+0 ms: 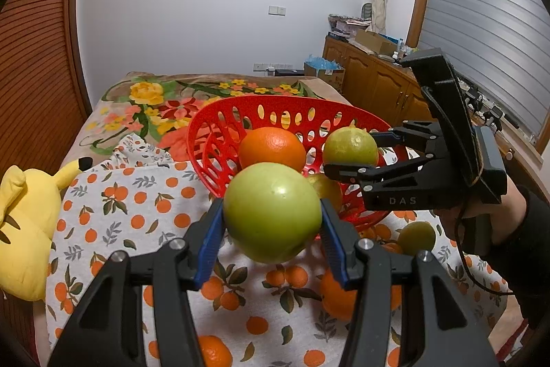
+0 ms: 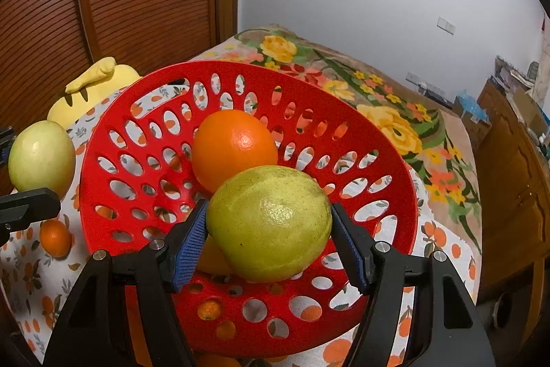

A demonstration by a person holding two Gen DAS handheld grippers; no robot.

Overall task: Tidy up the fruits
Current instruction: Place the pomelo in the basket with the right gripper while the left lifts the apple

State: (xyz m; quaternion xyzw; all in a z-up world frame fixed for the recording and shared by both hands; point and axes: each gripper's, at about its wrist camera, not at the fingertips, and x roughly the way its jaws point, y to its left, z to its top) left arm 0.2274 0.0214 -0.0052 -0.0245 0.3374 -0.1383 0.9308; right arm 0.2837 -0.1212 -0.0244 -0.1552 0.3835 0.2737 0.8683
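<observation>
My left gripper (image 1: 271, 222) is shut on a green apple (image 1: 272, 212), held above the cloth just in front of the red perforated basket (image 1: 220, 126). My right gripper (image 2: 270, 233) is shut on a yellow-green lemon (image 2: 270, 222) and holds it over the basket (image 2: 113, 112); it also shows in the left wrist view (image 1: 350, 157) with its lemon (image 1: 350, 148). An orange (image 1: 271, 148) lies in the basket (image 2: 233, 153), with another yellowish fruit (image 1: 326, 188) beside it. The apple shows at the left of the right wrist view (image 2: 41, 160).
Loose fruit lies on the orange-print cloth (image 1: 137, 205): a green one (image 1: 416, 238), an orange (image 1: 335, 298), a small orange (image 1: 213, 351), another (image 2: 55, 238). A yellow plush toy (image 1: 24, 229) sits left. Wooden cabinets (image 1: 378, 81) stand right.
</observation>
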